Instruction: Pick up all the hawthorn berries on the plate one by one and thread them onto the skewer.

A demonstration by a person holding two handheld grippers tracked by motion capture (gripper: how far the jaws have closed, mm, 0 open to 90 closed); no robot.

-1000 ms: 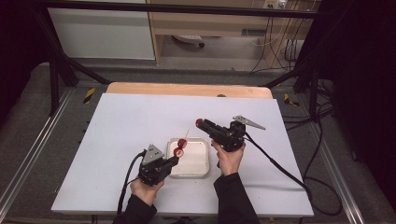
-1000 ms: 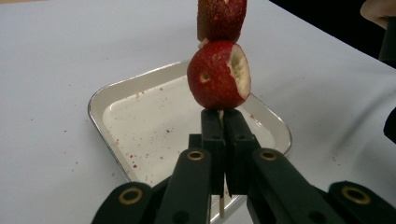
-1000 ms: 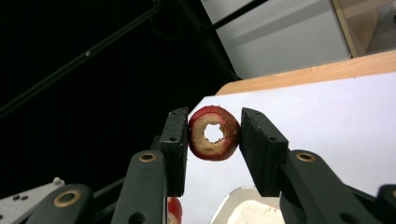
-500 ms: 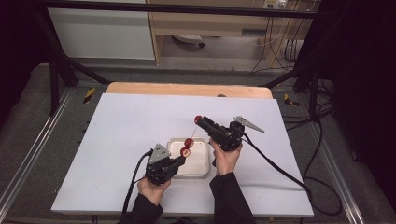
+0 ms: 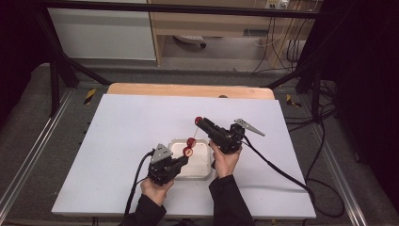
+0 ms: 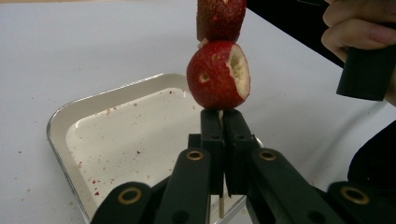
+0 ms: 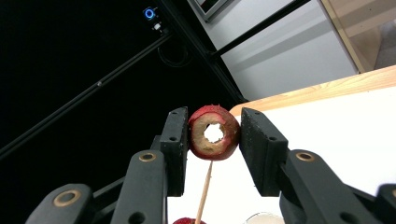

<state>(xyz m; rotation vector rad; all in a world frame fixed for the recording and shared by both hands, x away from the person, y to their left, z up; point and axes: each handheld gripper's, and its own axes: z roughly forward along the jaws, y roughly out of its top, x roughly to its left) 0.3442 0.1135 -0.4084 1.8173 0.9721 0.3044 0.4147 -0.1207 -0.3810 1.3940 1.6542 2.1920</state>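
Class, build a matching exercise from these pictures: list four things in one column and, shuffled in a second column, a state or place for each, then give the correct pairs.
Column 1
1. left gripper
2. right gripper
3. metal tray
4. two fruits on the skewer

Column 2
A. lies on the white table, speckled with red crumbs
B. jaws shut on the thin wooden skewer
C. sit just above the left gripper's jaws, over the tray
D. jaws clamp a cored red fruit, lifted off the skewer's tip

Pairs: 1-B, 2-D, 3-A, 4-C
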